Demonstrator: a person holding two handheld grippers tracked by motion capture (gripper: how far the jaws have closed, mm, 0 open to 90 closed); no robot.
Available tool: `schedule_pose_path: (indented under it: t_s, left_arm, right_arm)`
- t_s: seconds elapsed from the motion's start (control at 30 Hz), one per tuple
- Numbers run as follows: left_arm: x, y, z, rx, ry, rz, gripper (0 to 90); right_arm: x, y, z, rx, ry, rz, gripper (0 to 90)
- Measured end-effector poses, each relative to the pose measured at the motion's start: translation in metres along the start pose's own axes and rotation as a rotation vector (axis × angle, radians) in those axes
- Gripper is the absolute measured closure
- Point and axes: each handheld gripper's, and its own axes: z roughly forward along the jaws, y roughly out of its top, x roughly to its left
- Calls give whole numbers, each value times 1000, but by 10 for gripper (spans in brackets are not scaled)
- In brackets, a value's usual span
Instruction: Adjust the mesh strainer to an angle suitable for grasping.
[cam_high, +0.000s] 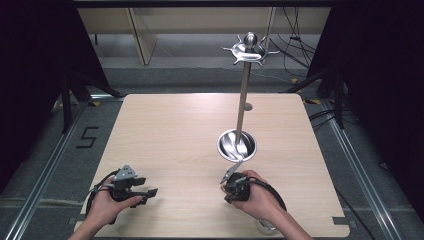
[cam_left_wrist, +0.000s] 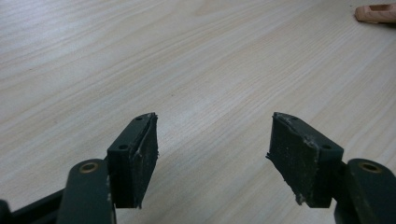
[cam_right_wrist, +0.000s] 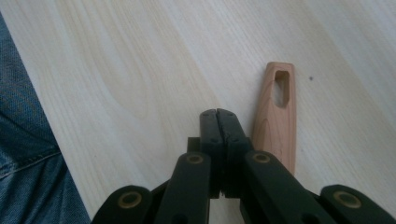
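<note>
My left gripper (cam_high: 148, 186) (cam_left_wrist: 212, 135) rests low over the table's near left, held in a hand, jaws open with only bare wood between them. At the near middle, another hand holds my right gripper (cam_high: 229, 196) (cam_right_wrist: 217, 114), its jaws shut flat together on nothing. A wooden handle (cam_right_wrist: 275, 121) with a hanging slot lies on the table just beside those shut jaws, apart from them. Its tip (cam_left_wrist: 376, 13) shows far off in the left gripper view.
A metal stand (cam_high: 243, 95) rises from a round steel bowl base (cam_high: 222, 145) just beyond my right gripper, with hooks (cam_high: 249, 50) at its top and a spoon (cam_high: 241, 148) in the bowl. Blue jeans (cam_right_wrist: 23, 140) lie past the table's near edge. A metal piece (cam_high: 267, 226) peeks from under the right forearm.
</note>
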Motion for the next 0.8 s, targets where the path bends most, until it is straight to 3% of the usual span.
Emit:
schedule_pose_path:
  t_s: [0.43,0.8]
  left_arm:
    - [0,0,2,8,-1,10,319]
    - [0,0,1,10,5,18,319]
  right_arm:
    - [-8,10,14,1,-11,49,900]
    - [-19,14,19,-12,-30,132,900]
